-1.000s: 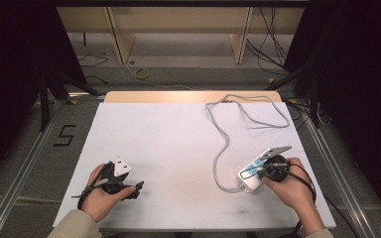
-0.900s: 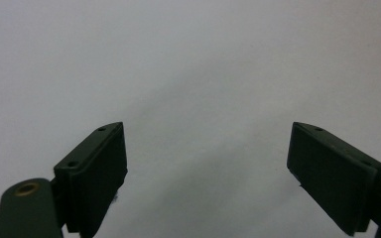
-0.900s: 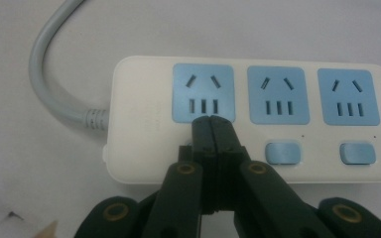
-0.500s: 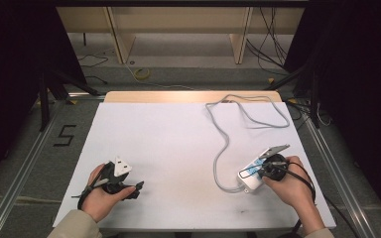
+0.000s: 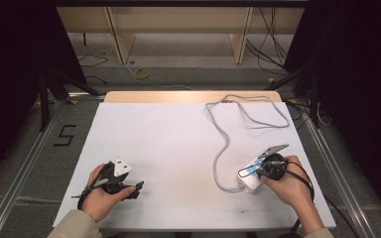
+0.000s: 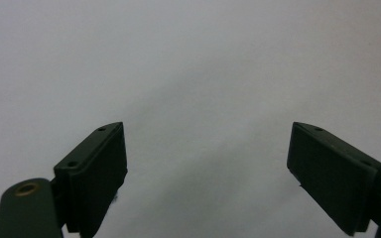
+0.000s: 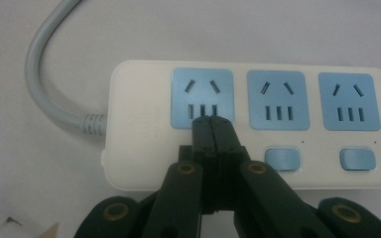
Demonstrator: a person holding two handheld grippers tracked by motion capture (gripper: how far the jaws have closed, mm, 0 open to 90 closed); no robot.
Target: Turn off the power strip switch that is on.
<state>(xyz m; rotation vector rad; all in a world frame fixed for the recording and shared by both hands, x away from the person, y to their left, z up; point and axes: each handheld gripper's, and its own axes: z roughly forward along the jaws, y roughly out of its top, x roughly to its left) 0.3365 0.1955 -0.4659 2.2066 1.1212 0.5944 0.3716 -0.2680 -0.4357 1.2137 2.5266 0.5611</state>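
Power strip (image 7: 144,124) lay flat on the white table cover (image 5: 168,134), white-bodied with three blue sockets in a row and a blue switch (image 7: 282,158) below the middle one, another below the far one. The right gripper (image 7: 212,121) sat directly over the strip with its jaws fully together and nothing between them. Their joined tip rested at the lower slots of the socket nearest the cord, covering the spot where that socket's own switch would sit; whether the tip actually pressed down there could not be told.

Compared with a second before, nothing had shifted: strip, cord and both hands sat as they had, jaws no wider. That suggested a held press or a pause on the switch rather than a move under way.

The grey cord (image 5: 223,148) left the strip's end and looped away toward the far edge of the table. The strip itself was near the person's edge and the right-hand side of the cover, so room to slide it lay mainly to its left.

Well to the left of the strip, the left gripper (image 6: 206,129) hovered over bare cover, jaws spread wide and empty.
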